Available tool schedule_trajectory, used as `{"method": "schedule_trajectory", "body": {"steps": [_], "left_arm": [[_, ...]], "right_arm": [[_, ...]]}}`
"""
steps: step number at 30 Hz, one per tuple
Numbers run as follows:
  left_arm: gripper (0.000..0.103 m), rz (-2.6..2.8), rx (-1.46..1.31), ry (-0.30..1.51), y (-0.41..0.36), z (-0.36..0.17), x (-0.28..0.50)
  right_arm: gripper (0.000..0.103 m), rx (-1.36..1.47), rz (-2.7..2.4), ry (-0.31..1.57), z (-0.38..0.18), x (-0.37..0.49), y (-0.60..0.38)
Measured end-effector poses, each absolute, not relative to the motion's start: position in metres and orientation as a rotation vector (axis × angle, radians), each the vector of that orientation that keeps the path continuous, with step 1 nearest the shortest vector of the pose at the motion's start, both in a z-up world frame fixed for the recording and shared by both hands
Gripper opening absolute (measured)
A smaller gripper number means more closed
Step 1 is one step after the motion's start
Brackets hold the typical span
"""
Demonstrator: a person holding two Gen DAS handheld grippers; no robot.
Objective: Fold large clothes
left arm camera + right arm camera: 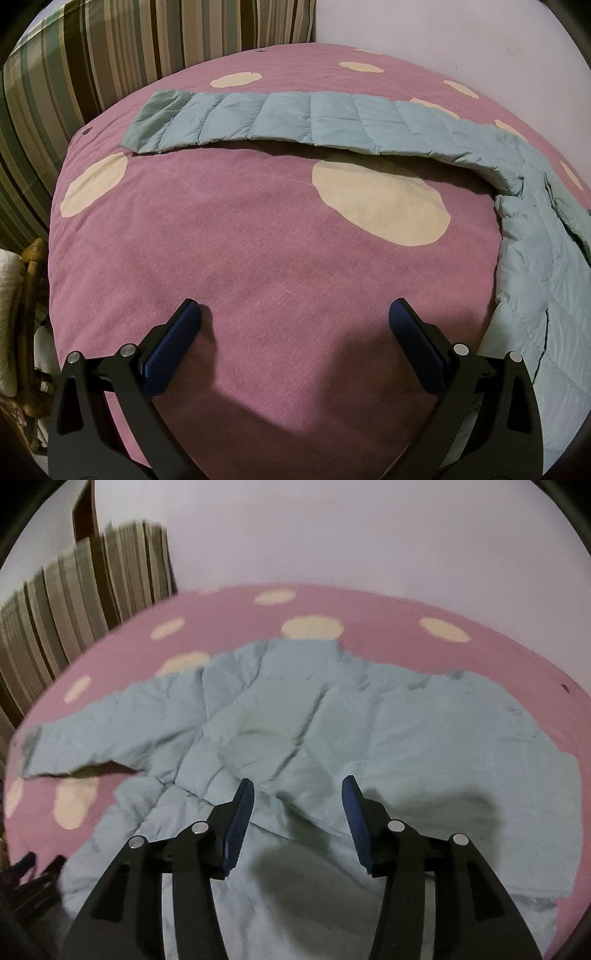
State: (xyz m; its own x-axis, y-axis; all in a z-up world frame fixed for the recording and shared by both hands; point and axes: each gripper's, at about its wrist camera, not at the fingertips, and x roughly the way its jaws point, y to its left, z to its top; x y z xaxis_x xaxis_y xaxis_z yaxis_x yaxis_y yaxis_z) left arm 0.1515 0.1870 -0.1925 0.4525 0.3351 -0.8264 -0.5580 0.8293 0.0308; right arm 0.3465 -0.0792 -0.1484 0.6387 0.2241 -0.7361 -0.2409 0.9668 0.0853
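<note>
A light blue quilted puffer jacket (314,720) lies spread on a pink bedspread with cream dots (258,258). In the left wrist view one sleeve (288,122) stretches out to the left across the bed, and the jacket body (546,266) lies at the right edge. My left gripper (294,314) is open and empty, low over bare bedspread, left of the jacket body. My right gripper (297,794) is open and empty, just above the jacket's lower body. The other sleeve (480,716) lies out to the right.
A striped cushion or headboard (110,74) stands at the bed's far left, also in the right wrist view (74,609). A pale wall (332,535) runs behind the bed. A wooden chair (26,295) with pale fabric stands off the left edge.
</note>
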Motion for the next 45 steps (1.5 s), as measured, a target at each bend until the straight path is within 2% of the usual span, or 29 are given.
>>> {"method": "schedule_trajectory", "body": {"steps": [6,11,13,18,26,29,36,41,42,44,45], "left_arm": [[0.101,0.564,-0.252,0.958,0.186,-0.193,0.152],[0.101,0.569,-0.241,0.965,0.185,-0.193,0.154],[0.101,0.570,-0.238,0.966,0.185,-0.193,0.155],[0.101,0.573,-0.232,0.970,0.184,-0.193,0.155],[0.101,0.575,-0.228,0.973,0.183,-0.193,0.156],[0.101,0.573,-0.230,0.972,0.183,-0.193,0.155],[0.101,0.574,-0.228,0.973,0.183,-0.193,0.156],[0.101,0.574,-0.228,0.974,0.183,-0.193,0.156],[0.101,0.574,-0.228,0.973,0.183,-0.193,0.156],[0.101,0.575,-0.225,0.975,0.183,-0.193,0.156],[0.101,0.574,-0.228,0.974,0.183,-0.193,0.156]], "right_arm": [[0.048,0.177,0.057,0.775,-0.124,0.340,-0.212],[0.023,0.350,-0.141,0.797,-0.146,0.346,-0.310],[0.021,0.369,-0.146,0.849,-0.166,0.352,-0.319],[0.021,0.360,-0.127,0.965,-0.218,0.363,-0.313],[0.021,0.303,-0.151,0.850,-0.168,0.370,-0.313],[0.021,0.309,-0.171,0.864,-0.173,0.392,-0.319],[0.021,0.297,-0.218,0.973,-0.222,0.425,-0.321],[0.022,0.254,-0.226,0.944,-0.203,0.418,-0.311],[0.022,0.268,-0.215,0.920,-0.195,0.408,-0.309],[0.036,0.280,-0.192,0.869,-0.180,0.386,-0.303],[0.039,0.282,-0.183,0.848,-0.175,0.376,-0.297]]}}
